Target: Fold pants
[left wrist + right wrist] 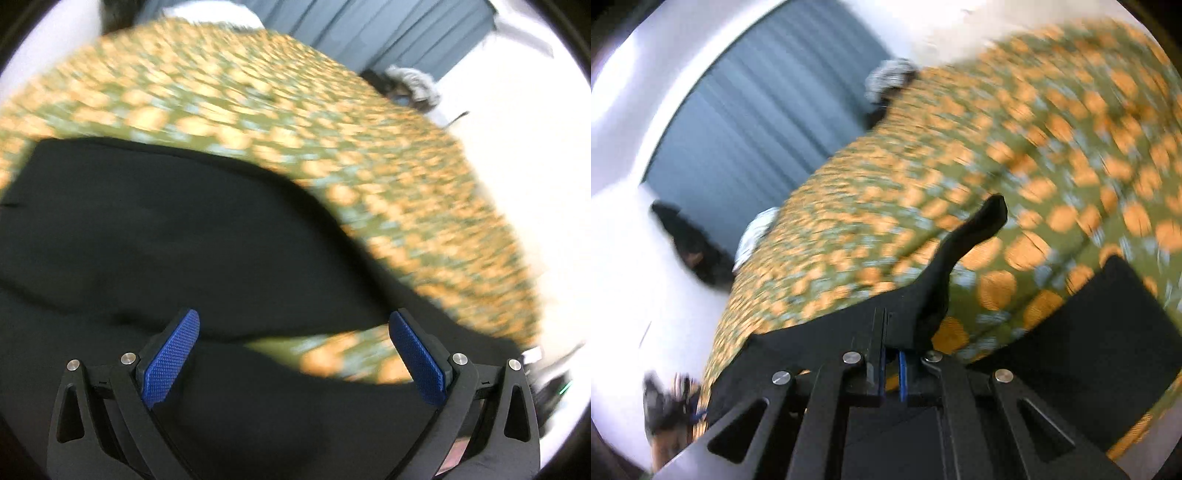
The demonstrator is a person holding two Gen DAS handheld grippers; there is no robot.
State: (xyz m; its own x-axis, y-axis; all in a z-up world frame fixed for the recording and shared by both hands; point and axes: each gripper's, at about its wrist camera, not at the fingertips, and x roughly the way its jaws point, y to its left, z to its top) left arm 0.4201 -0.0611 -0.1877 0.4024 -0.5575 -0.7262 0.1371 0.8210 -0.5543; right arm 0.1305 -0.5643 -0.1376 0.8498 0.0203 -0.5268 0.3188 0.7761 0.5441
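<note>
Black pants (184, 240) lie on a bed with a green and orange patterned cover (258, 103). My left gripper (293, 332) is open just above the pants, its blue pads (170, 358) wide apart, nothing between them. My right gripper (892, 369) is shut on the pants (938, 291); black cloth rises from between the pads and a strip of it sticks up over the cover (997, 147). More of the black cloth (1108, 350) lies at the right. Both views are blurred.
A blue-grey curtain (369, 29) hangs behind the bed, also in the right wrist view (746, 122). A grey and white bundle (413, 81) lies at the bed's far corner. The pale floor (535, 166) runs beside the bed.
</note>
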